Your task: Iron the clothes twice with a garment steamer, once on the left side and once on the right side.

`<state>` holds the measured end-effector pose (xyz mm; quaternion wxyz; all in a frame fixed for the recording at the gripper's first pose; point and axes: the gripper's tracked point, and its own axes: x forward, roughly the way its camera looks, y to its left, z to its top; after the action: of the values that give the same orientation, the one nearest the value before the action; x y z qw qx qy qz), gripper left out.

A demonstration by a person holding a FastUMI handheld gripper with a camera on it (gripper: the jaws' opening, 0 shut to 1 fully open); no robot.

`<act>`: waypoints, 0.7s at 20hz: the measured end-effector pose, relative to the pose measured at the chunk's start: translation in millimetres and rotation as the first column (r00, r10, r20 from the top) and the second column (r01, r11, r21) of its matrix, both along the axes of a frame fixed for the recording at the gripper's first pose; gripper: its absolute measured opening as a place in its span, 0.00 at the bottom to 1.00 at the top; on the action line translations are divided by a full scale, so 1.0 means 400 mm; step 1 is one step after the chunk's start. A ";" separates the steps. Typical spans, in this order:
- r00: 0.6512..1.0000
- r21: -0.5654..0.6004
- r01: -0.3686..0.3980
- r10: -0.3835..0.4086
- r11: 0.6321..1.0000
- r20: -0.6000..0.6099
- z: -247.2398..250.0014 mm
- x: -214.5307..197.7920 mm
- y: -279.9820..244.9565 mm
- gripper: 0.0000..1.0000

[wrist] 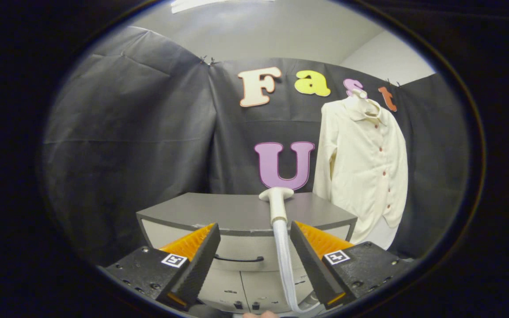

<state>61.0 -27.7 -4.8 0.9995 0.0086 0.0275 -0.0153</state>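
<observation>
Gripper: two-finger gripper with its jaws spread wide, holding nothing, fingers level in front of the cabinet.
Steamer: white garment steamer head lies on the cabinet top, just beyond the fingers, nearer the right one, touching neither.
Hose: white braided hose runs from the steamer handle down over the cabinet front, between the fingers.
Cabinet: grey cabinet with a curved front, a dark drawer handle showing between the fingers.
Shirt: cream button-up long-sleeved shirt hangs upright against the black cloth wall, beyond and right of the cabinet, well apart from the gripper.
</observation>
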 end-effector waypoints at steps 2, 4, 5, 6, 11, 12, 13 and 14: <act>1.000 -0.022 0.011 -0.011 1.000 -0.003 0.012 0.037 -0.016 0.97; 1.000 -0.034 0.016 -0.016 0.999 -0.007 0.015 0.073 -0.029 0.97; 1.000 -0.032 0.011 -0.012 0.999 -0.015 0.014 0.091 -0.027 0.97; 1.000 -0.028 0.005 -0.005 1.000 -0.027 0.010 0.105 -0.025 0.97; 0.996 -0.006 -0.015 0.015 1.000 -0.083 -0.006 0.183 -0.027 0.97; 0.996 -0.011 -0.009 0.008 1.000 -0.094 -0.007 0.203 -0.035 0.97; 0.994 -0.019 -0.004 0.002 1.000 -0.114 -0.012 0.221 -0.042 0.97; 0.991 -0.024 0.001 -0.004 1.000 -0.136 -0.021 0.237 -0.050 0.97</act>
<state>155.6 -47.6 -13.3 0.9953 -0.0042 0.0957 -0.0174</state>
